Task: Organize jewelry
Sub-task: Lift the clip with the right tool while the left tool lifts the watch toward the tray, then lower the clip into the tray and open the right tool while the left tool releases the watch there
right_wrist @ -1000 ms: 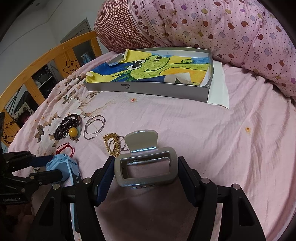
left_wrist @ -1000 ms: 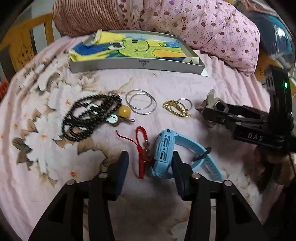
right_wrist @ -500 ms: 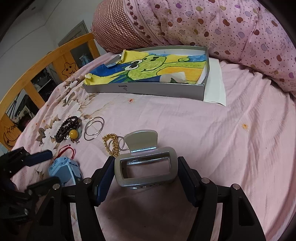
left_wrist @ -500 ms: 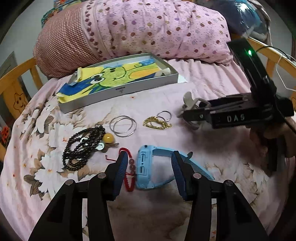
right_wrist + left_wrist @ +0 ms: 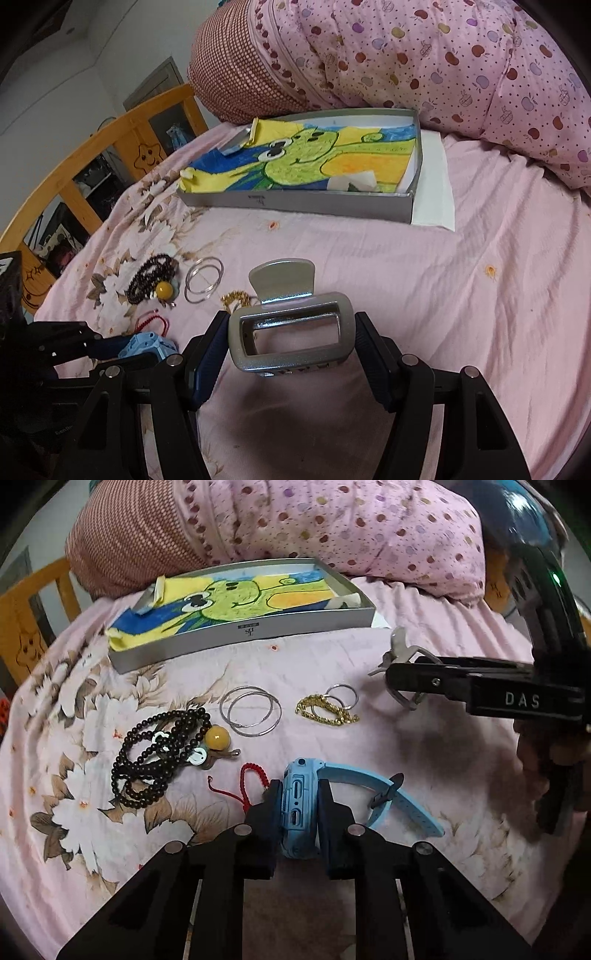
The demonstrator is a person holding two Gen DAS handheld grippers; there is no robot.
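L tool [image 5: 299, 805] clenched on blue watch [image 5: 299, 808] body, strap trailing to the right on pink bedsheet [image 5: 424, 746]; red cord bracelet [image 5: 251, 782] just beside L finger. R tool [image 5: 291, 343] gripping silver hair claw [image 5: 290, 328] w/ both pads, held above sheet. Dark bead necklace [image 5: 159, 753] w/ yellow bead, silver hoops [image 5: 251, 710], gold chain [image 5: 327, 710] loose on bed near grey box [image 5: 243, 631] w/ frog drawing, box by pillow.
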